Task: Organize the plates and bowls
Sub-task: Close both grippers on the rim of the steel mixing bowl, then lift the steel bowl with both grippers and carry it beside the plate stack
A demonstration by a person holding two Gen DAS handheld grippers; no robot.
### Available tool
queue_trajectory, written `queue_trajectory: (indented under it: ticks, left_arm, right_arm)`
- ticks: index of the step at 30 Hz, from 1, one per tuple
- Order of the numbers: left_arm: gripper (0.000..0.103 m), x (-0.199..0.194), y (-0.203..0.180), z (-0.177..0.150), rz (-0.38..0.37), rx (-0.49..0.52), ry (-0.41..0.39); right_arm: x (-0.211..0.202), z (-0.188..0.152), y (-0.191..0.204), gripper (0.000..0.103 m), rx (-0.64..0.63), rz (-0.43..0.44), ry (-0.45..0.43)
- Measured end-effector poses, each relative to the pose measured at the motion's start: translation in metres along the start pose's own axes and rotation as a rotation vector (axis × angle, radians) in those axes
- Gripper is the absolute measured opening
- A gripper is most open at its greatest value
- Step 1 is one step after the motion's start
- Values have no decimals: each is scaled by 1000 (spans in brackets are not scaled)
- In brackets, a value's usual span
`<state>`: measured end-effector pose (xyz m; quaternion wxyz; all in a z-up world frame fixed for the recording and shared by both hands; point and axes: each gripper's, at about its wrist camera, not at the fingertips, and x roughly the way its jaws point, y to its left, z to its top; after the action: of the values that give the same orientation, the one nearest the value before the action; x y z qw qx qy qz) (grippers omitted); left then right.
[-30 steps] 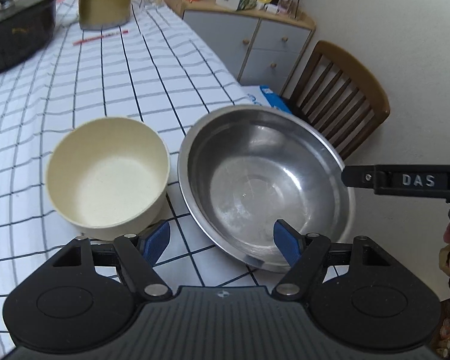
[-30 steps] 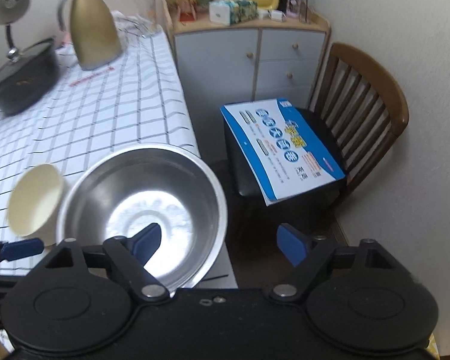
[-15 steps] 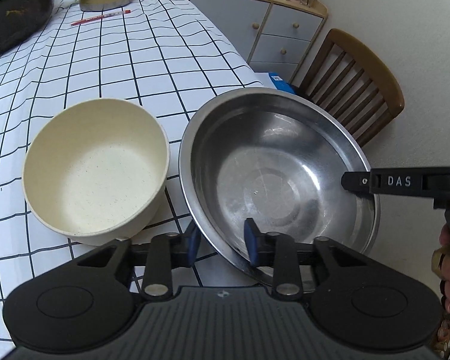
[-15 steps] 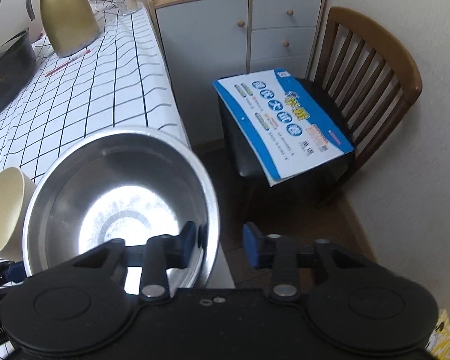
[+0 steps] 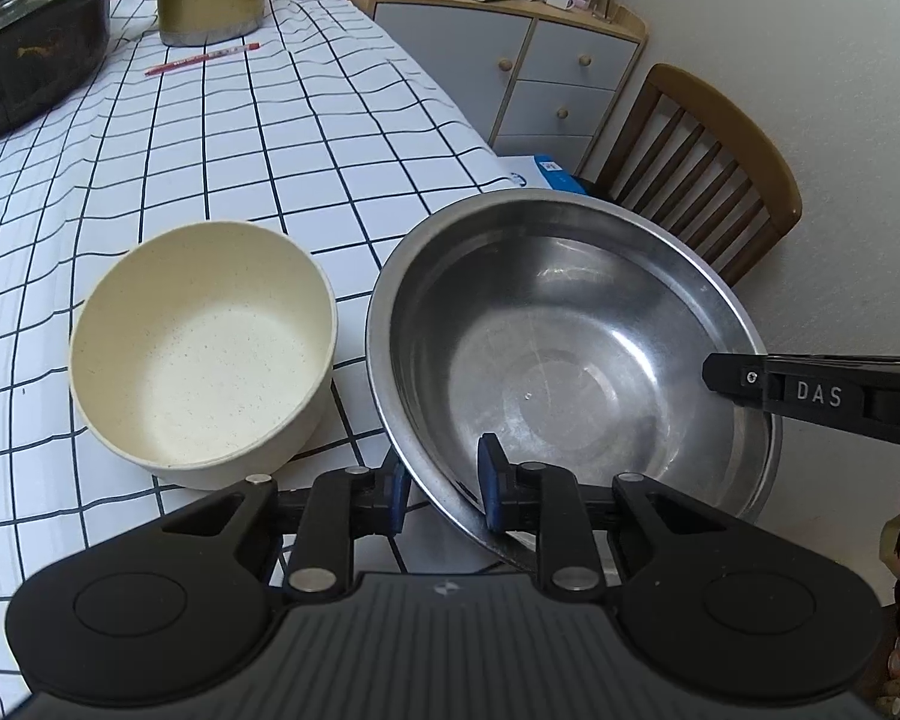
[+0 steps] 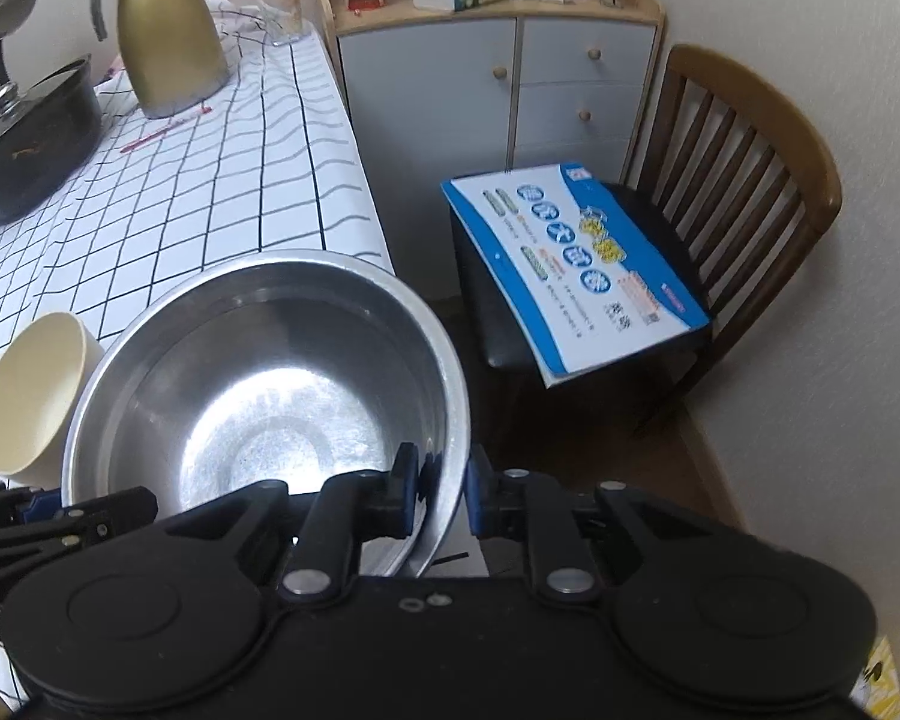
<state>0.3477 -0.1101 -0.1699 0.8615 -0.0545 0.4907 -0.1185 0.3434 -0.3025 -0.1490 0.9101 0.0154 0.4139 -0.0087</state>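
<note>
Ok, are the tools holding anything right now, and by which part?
Both hold the steel bowl by its rim: left tool on the near-left edge, right tool on the right edge.

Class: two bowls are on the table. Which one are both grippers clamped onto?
The steel bowl: the left gripper and right gripper each pinch its rim. The cream bowl beside it sits untouched.
</note>
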Motion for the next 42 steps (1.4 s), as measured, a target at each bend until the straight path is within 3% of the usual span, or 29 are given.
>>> queue_trajectory:
  ticks: [13, 26, 42]
  left_arm:
    - [22, -67, -21, -13, 6, 29, -60]
    - [22, -157, -35, -53, 48, 34, -124]
    - [22, -250, 6, -128, 161, -72, -162]
  right_arm:
    - [-70, -14, 1, 15, -27, 11, -81]
    - [-152, -50, 13, 15, -33, 35, -138]
    - [-222, -101, 64, 16, -136, 184, -185]
